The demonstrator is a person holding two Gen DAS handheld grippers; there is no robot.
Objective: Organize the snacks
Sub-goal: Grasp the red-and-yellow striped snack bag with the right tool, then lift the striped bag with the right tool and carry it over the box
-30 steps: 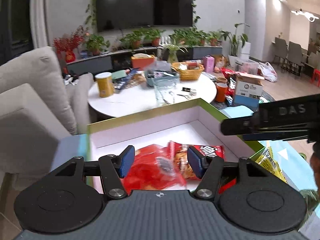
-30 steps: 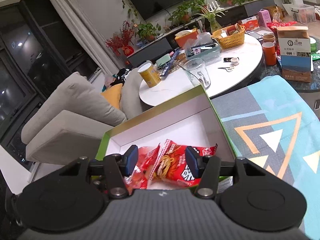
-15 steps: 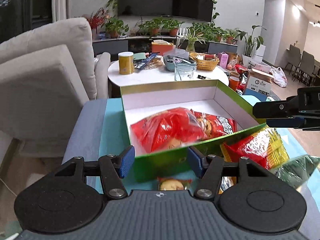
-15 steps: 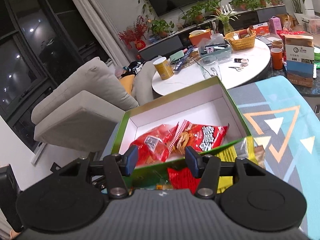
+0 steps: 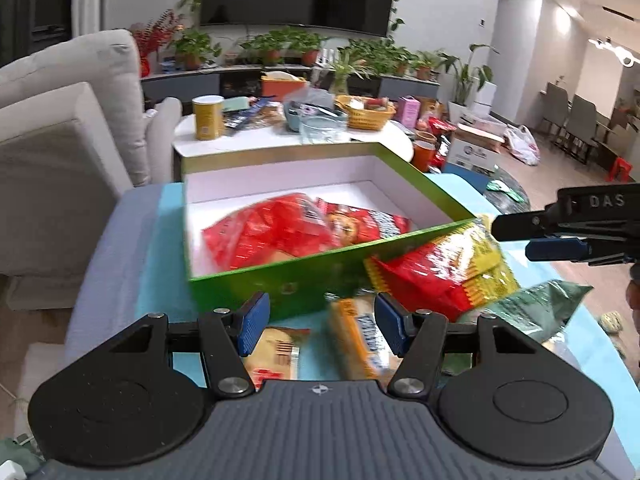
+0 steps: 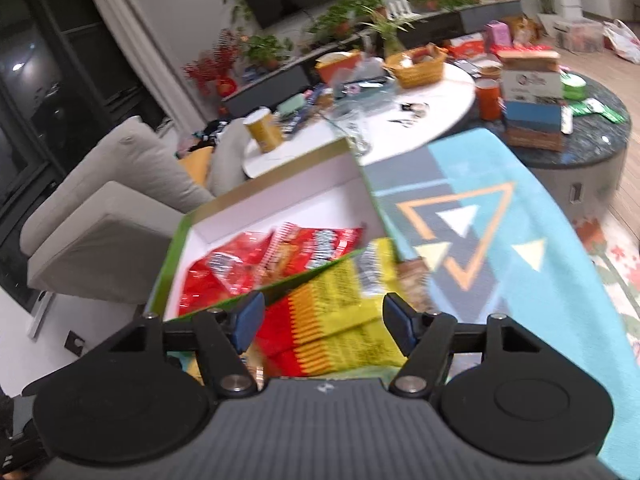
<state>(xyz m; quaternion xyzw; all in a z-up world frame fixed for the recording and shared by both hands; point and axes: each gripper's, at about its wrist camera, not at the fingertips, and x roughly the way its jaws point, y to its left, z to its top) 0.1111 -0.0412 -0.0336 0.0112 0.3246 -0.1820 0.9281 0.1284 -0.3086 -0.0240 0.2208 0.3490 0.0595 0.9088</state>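
A green box [image 5: 288,280] with a white inside holds two red snack bags [image 5: 280,232]; it also shows in the right wrist view [image 6: 172,256]. A red and yellow bag [image 5: 444,268] leans at its front right corner, and shows in the right wrist view [image 6: 340,320]. An orange packet [image 5: 360,340], a pale packet [image 5: 276,352] and a dark green bag [image 5: 536,312] lie in front. My left gripper [image 5: 318,328] is open above the orange packet. My right gripper [image 6: 324,326] is open over the red and yellow bag.
A blue patterned cloth [image 6: 500,240] covers the table. A grey sofa [image 5: 52,140] stands left. A round white table [image 5: 280,136] behind the box carries a yellow can, a glass bowl and a basket. A cardboard box [image 6: 528,92] sits on a dark round table.
Both grippers have pulled back from over the box to its near side. The loose snack bags in front of the box have come into view.
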